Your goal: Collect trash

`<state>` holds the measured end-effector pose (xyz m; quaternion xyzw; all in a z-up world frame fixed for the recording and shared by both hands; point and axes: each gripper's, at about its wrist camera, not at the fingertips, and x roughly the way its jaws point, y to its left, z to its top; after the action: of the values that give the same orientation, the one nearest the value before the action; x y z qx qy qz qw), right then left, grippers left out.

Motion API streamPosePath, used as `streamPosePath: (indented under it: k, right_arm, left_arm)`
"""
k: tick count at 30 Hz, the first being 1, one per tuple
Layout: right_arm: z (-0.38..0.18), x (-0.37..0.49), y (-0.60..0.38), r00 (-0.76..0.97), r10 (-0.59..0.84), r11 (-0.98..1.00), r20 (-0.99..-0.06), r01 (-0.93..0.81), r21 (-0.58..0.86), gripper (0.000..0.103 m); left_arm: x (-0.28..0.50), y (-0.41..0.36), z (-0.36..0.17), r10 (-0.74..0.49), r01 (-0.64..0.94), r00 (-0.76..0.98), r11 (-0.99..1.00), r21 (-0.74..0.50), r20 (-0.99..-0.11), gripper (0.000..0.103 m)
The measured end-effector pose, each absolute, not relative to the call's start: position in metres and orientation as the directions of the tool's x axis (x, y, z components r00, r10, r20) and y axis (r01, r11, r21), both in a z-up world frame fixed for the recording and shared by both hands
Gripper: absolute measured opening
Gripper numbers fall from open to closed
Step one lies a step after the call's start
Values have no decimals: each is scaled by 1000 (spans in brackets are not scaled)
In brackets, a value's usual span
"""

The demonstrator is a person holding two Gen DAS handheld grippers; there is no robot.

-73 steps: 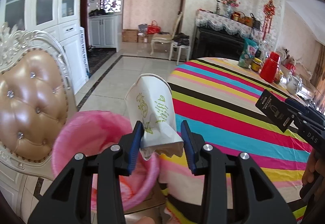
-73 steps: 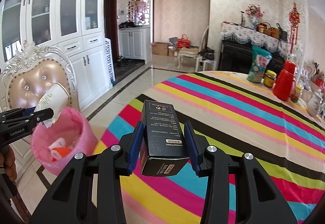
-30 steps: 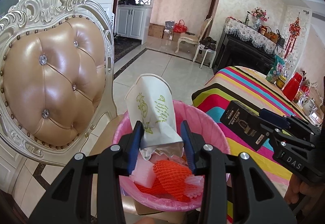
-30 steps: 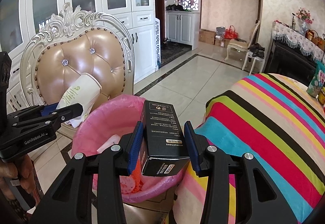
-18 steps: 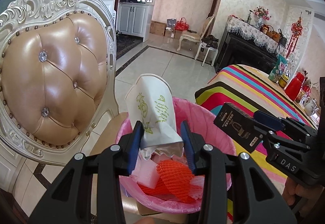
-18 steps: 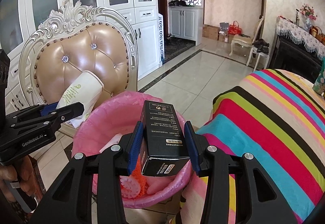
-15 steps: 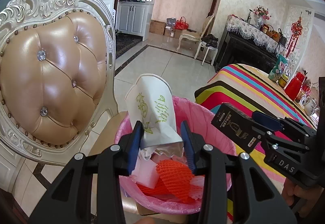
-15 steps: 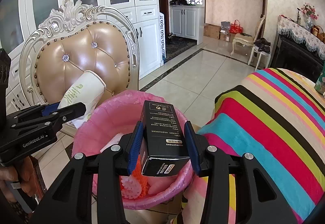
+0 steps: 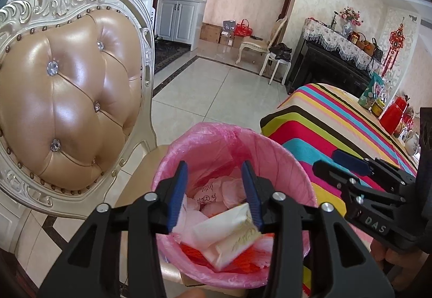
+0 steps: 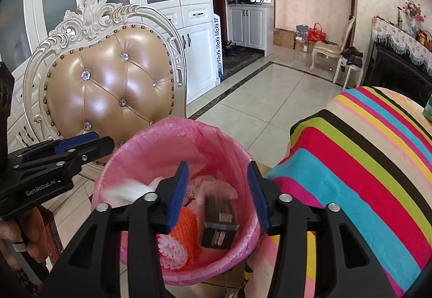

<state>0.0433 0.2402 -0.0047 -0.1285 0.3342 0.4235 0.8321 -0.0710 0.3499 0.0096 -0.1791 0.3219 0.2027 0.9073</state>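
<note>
Now that both grippers have let go, the left gripper (image 9: 215, 190) and right gripper (image 10: 218, 191) gape empty; the white cup (image 9: 232, 237) and black box (image 10: 218, 225) lie in the pink bin (image 10: 172, 146).

Home dining room: tufted chair (image 10: 108, 90), striped tablecloth (image 10: 364, 163)

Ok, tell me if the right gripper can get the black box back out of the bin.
Probably yes: the right gripper is open directly above the black box, which lies on top of the trash in the pink bin, uncovered.

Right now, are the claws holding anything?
No. Both the left claw and the right claw are open and empty. The paper cup and black box are in the pink bin.
</note>
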Motion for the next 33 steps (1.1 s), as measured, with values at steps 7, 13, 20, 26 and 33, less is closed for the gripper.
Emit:
streamPosePath:
  k: [7, 13, 20, 26, 33]
  right_arm:
    - [-6, 41, 227, 434, 614, 621, -659, -782, 63, 62]
    - [-7, 34, 203, 442, 611, 628, -657, -775, 63, 64]
    - [-7, 18, 174, 445, 622, 630, -644, -773, 74, 67]
    - [-4, 1, 154, 443, 645, 614, -623, -786, 77, 73]
    - [-2, -12, 142, 440, 654, 604, -615, -794, 73, 76]
  left_arm:
    - [-84, 345, 10, 277, -502, 696, 848, -172, -662, 60]
    - [-102, 323, 8, 249, -465, 699, 871, -161, -671, 71]
    - [-123, 296, 8, 263, -466, 692, 874, -137, -672, 71]
    - [-140, 278, 8, 270, -471, 691, 872, -135, -671, 74]
    - [-151, 267, 9, 291, -487, 691, 864, -129, -662, 74]
